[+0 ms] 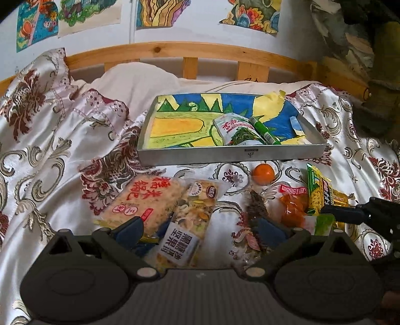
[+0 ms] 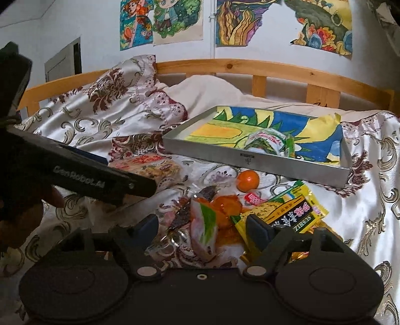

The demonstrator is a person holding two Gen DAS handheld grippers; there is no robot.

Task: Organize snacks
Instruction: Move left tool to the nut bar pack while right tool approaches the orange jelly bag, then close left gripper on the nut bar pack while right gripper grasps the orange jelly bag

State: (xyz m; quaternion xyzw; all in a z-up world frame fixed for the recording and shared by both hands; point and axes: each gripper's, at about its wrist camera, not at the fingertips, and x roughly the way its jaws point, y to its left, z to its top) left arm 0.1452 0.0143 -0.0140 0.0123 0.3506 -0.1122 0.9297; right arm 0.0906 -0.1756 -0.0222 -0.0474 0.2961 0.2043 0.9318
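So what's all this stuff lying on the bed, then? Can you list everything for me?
tray: one, grey metal, bright drawing as liner, far side of the bedspread
white packet: one, white and green, in the tray
green tube: one, in the tray, on the white packet
orange: one, on the bedspread, just before the tray
rice cracker: one, pale with red print, near left
nut bar: one, clear wrap, beside the rice cracker
orange sweets: one bag, near middle
yellow packet: one, yellow and green, near right
bedspread: one, white satin, maroon flowers
drawings: several, colourful, on the wall
left gripper: fingers wide, over the nut bar
right gripper: fingers apart, over the sweets
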